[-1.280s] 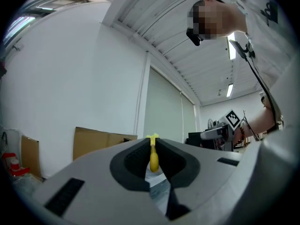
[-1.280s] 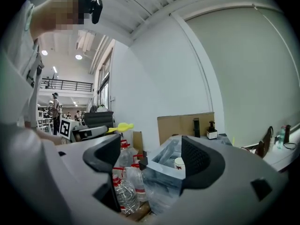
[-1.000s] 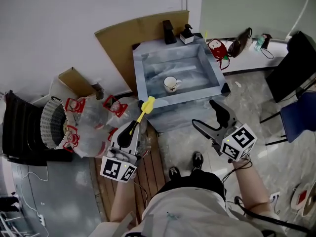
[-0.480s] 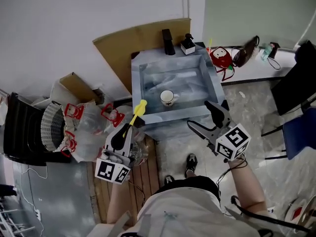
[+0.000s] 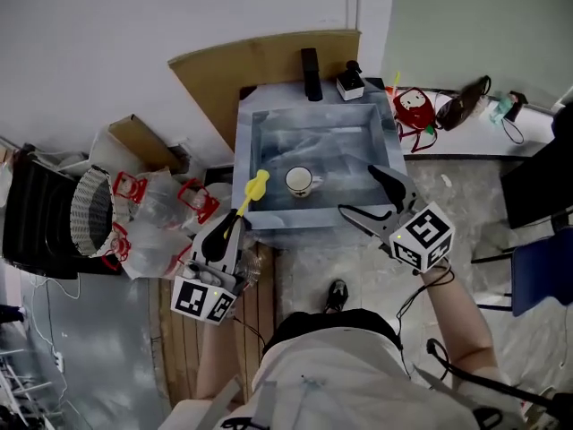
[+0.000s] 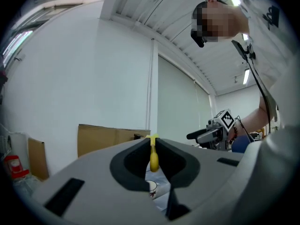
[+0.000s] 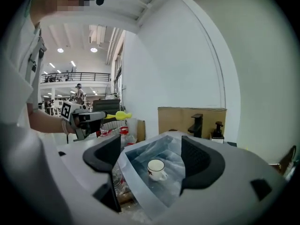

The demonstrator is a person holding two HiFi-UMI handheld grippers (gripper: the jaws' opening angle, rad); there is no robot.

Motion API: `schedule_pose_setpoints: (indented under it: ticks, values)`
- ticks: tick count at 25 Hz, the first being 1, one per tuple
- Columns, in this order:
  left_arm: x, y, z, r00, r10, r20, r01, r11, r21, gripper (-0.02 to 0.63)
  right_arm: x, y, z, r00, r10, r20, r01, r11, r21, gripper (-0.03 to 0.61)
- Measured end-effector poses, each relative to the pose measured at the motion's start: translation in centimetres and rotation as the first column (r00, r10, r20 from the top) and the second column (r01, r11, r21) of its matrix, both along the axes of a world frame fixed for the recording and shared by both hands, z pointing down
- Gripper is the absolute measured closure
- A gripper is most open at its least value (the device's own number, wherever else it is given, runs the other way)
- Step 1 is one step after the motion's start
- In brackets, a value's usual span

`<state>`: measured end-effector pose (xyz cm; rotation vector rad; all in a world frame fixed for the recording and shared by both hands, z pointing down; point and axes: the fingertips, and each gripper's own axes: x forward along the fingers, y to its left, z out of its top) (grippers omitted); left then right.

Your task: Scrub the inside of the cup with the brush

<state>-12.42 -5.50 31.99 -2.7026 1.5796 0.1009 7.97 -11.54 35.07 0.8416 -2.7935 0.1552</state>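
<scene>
The white cup [image 5: 300,181] stands upright in the grey sink [image 5: 249,141], with a black tap [image 5: 311,61] and cardboard [image 5: 260,61] behind. The left gripper [image 5: 235,225] clamps the yellow brush [image 5: 252,193] near the sink's front-left corner. The right gripper [image 5: 365,195] hangs by the front rim, jaws spread and empty. Plastic bags [image 5: 152,218] lie at the left.

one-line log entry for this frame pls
phase: pre-scrub | left gripper: shut on yellow brush, outside sink | right gripper: open, empty, by sink's near edge | cup: upright in sink, untouched
</scene>
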Motion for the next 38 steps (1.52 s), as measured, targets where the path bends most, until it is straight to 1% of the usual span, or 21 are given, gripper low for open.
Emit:
schedule_pose_setpoints:
  ticks: [3,6,11,15,18,20,24,26,27,29,31,32,34,36,38]
  values:
    - [0.4,-0.6,0.6,1.000,-0.007,-0.005,0.007,1.000,-0.025,0.578,-0.1,-1.3,1.0,0.999,-0.040,-0.021,0.040,0.999,-0.020,0.193]
    - [0.5,-1.3,0.9,1.000,-0.008,-0.011,0.007,0.999,-0.049,0.578,-0.5,-2.4,1.8,0.998,-0.065,0.002,0.065,0.996,-0.067,0.193]
    - [0.1,-3.5,1.5,1.000,0.012,-0.001,-0.012,0.997,-0.079,0.578,-1.5,-4.6,2.5,0.997,-0.082,-0.012,0.080,0.993,-0.082,0.193]
    - [-0.2,-6.7,2.8,0.997,0.079,0.018,-0.077,0.992,-0.101,0.578,-2.7,-7.2,3.8,0.996,-0.083,-0.043,0.079,0.993,-0.091,0.193]
    - [-0.4,-7.8,4.2,0.988,0.155,0.025,-0.149,0.977,-0.156,0.578,-4.0,-8.0,5.2,0.995,-0.079,-0.058,0.071,0.989,-0.133,0.193]
    - [-0.6,-8.7,5.1,0.979,0.198,0.040,-0.187,0.964,-0.190,0.578,-4.8,-8.1,6.2,0.990,-0.097,-0.099,0.081,0.985,-0.149,0.193]
    - [-1.5,-11.8,6.2,0.965,0.257,0.057,-0.239,0.945,-0.224,0.578,-6.5,-9.9,7.9,0.969,-0.162,-0.184,0.139,0.981,-0.132,0.193]
    - [-1.6,-12.4,7.3,0.948,0.311,0.064,-0.284,0.922,-0.264,0.578,-7.3,-9.9,9.6,0.947,-0.212,-0.240,0.181,0.973,-0.145,0.193]
    - [-1.5,-12.7,7.9,0.937,0.342,0.067,-0.311,0.907,-0.285,0.578,-7.5,-10.0,10.4,0.930,-0.234,-0.281,0.199,0.969,-0.148,0.193]
    - [-0.9,-13.2,9.1,0.910,0.409,0.065,-0.369,0.872,-0.321,0.578,-7.6,-10.3,12.2,0.883,-0.271,-0.382,0.232,0.962,-0.147,0.193]
    - [-0.3,-13.2,10.4,0.875,0.478,0.074,-0.424,0.832,-0.357,0.578,-7.7,-10.4,13.9,0.831,-0.305,-0.465,0.260,0.952,-0.161,0.193]
    - [0.0,-13.2,11.0,0.856,0.509,0.085,-0.445,0.812,-0.377,0.578,-7.8,-10.4,14.6,0.810,-0.321,-0.491,0.269,0.947,-0.175,0.193]
    - [0.5,-13.4,12.1,0.821,0.561,0.107,-0.477,0.776,-0.413,0.578,-7.9,-10.5,15.8,0.780,-0.346,-0.522,0.281,0.938,-0.202,0.193]
    - [0.9,-13.7,12.8,0.790,0.600,0.125,-0.501,0.749,-0.434,0.578,-8.0,-10.6,16.9,0.755,-0.368,-0.543,0.295,0.930,-0.219,0.193]
    - [1.5,-13.7,13.4,0.756,0.635,0.157,-0.516,0.726,-0.454,0.578,-8.1,-10.5,17.9,0.726,-0.392,-0.566,0.318,0.920,-0.229,0.193]
